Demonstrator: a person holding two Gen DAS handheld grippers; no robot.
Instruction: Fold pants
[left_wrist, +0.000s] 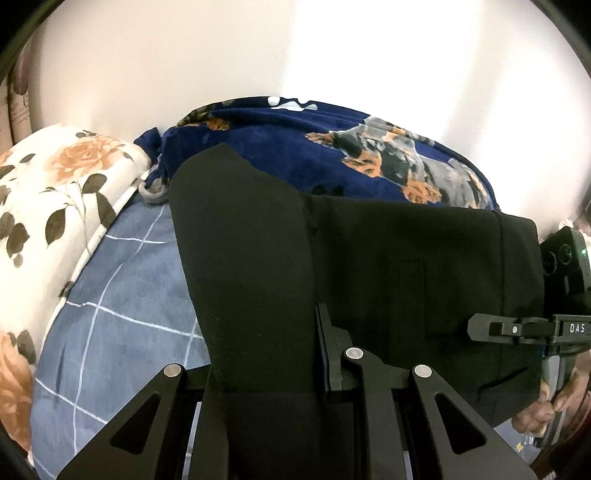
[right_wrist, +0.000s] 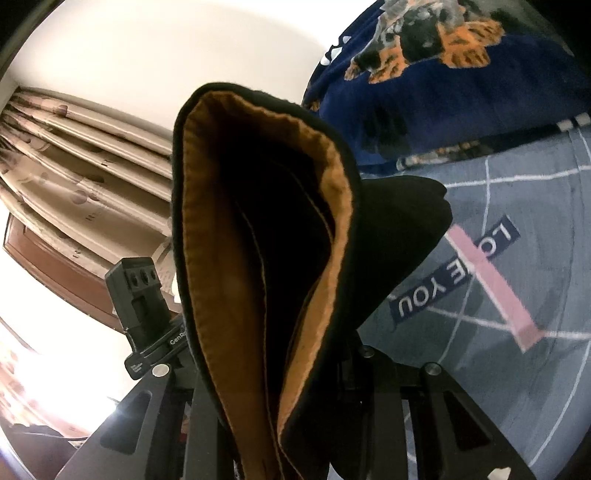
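Black pants (left_wrist: 388, 266) hang stretched over the bed between both grippers. My left gripper (left_wrist: 280, 354) is shut on one end, and the cloth drapes over its fingers and hides the left pad. At the right edge of this view my right gripper (left_wrist: 480, 328) grips the other end from the side. In the right wrist view the pants (right_wrist: 388, 236) stand up as a folded bunch showing a tan lining (right_wrist: 236, 288), with my right gripper (right_wrist: 284, 373) shut on it. Cloth hides most of its fingers. The left gripper (right_wrist: 144, 363) shows at the left, behind the cloth.
A blue checked bedsheet (left_wrist: 122, 295) lies below, printed "LOVE YOU" (right_wrist: 458, 273). A floral quilt (left_wrist: 55, 192) lies at the left. A navy dog-print blanket (left_wrist: 332, 147) is heaped along the white wall. Curtains (right_wrist: 74, 166) hang beyond. A person's hand (left_wrist: 546, 410) holds the right gripper.
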